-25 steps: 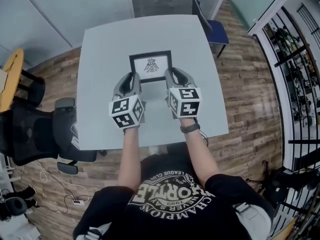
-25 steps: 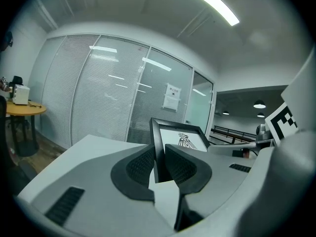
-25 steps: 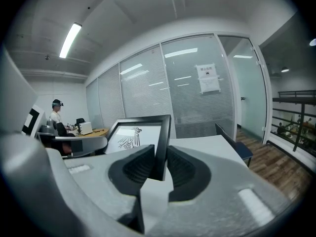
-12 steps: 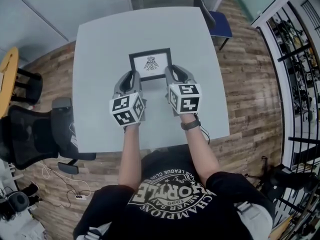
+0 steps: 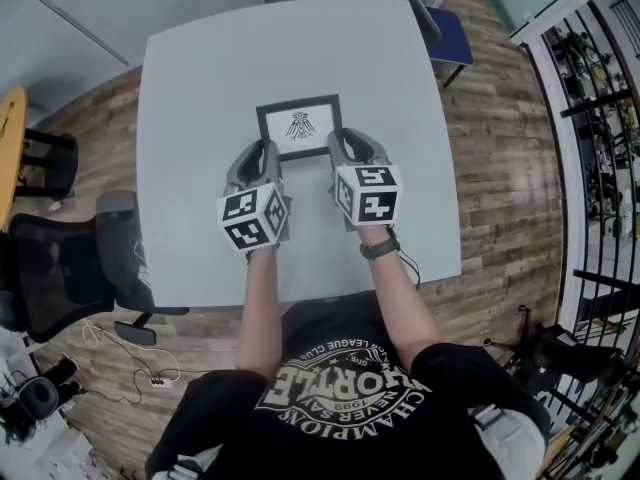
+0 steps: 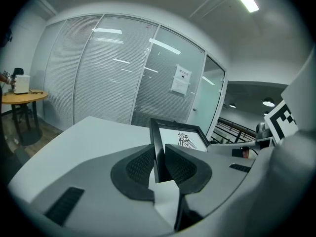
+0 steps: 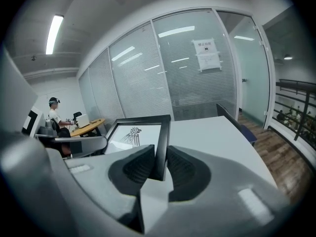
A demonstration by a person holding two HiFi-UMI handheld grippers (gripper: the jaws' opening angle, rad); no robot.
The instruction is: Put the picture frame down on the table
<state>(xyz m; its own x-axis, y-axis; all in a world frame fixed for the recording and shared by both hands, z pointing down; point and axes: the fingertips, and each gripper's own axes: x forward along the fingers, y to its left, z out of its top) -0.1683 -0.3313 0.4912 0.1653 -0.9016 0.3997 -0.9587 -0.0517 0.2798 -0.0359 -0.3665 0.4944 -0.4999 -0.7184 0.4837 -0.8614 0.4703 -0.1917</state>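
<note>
A black picture frame (image 5: 299, 126) with a white mat and a small dark bird print is held flat over the grey table (image 5: 200, 88). My left gripper (image 5: 267, 154) is shut on the frame's left near corner; in the left gripper view the black frame edge (image 6: 159, 154) sits pinched between the ribbed pads. My right gripper (image 5: 339, 147) is shut on the right near corner, and the frame edge (image 7: 161, 152) runs between its pads in the right gripper view. Whether the frame touches the tabletop cannot be told.
A black office chair (image 5: 70, 268) stands at the table's left side and a blue chair (image 5: 445, 28) at its far right corner. A yellow round table (image 5: 8, 128) is far left. Railings (image 5: 600, 118) run along the right. Glass walls with blinds (image 6: 113, 78) lie behind.
The view has shifted so the table reads larger and farther up the picture. Both grippers keep the same hold on the frame, with little movement relative to the table.
</note>
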